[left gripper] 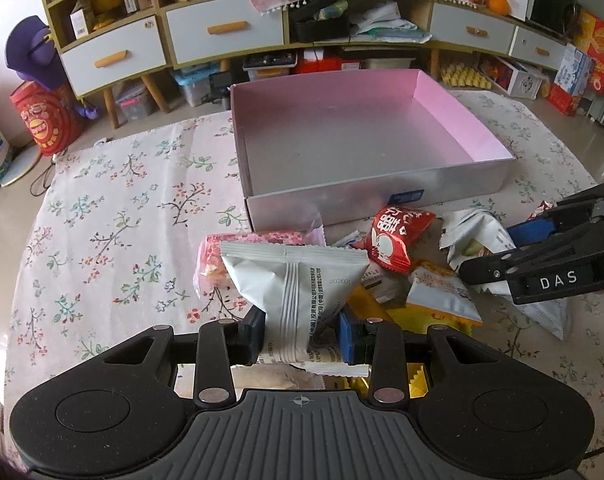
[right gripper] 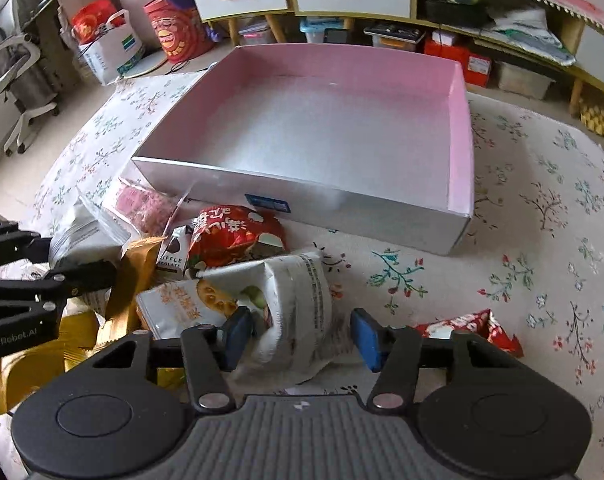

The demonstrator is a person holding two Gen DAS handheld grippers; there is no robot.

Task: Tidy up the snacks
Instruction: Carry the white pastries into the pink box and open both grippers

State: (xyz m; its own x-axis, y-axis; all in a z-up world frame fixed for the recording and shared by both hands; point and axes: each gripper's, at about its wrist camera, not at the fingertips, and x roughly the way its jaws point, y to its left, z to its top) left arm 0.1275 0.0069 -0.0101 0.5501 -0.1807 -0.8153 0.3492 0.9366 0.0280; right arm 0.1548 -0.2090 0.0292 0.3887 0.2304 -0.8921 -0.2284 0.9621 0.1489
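My left gripper (left gripper: 302,338) is shut on a white snack packet (left gripper: 298,284), which stands upright between its blue pads above the pile. It shows at the left of the right wrist view as the left gripper (right gripper: 74,258). My right gripper (right gripper: 300,338) is open around another white packet (right gripper: 298,300) lying on the cloth. Its left pad touches the packet and its right pad stands just clear. In the left wrist view the right gripper (left gripper: 509,246) is low over that packet (left gripper: 485,232). Behind the pile sits a silver box (left gripper: 381,192) (right gripper: 222,186) with a pink lining and nothing inside.
The pile holds a red packet (left gripper: 393,240) (right gripper: 230,236), a pink packet (left gripper: 254,240), gold packets (right gripper: 134,276) and an orange-and-white cracker packet (left gripper: 441,292). Another red packet (right gripper: 469,328) lies right of my right gripper. A floral cloth (left gripper: 122,220) covers the table. A drawer cabinet (left gripper: 222,32) stands behind.
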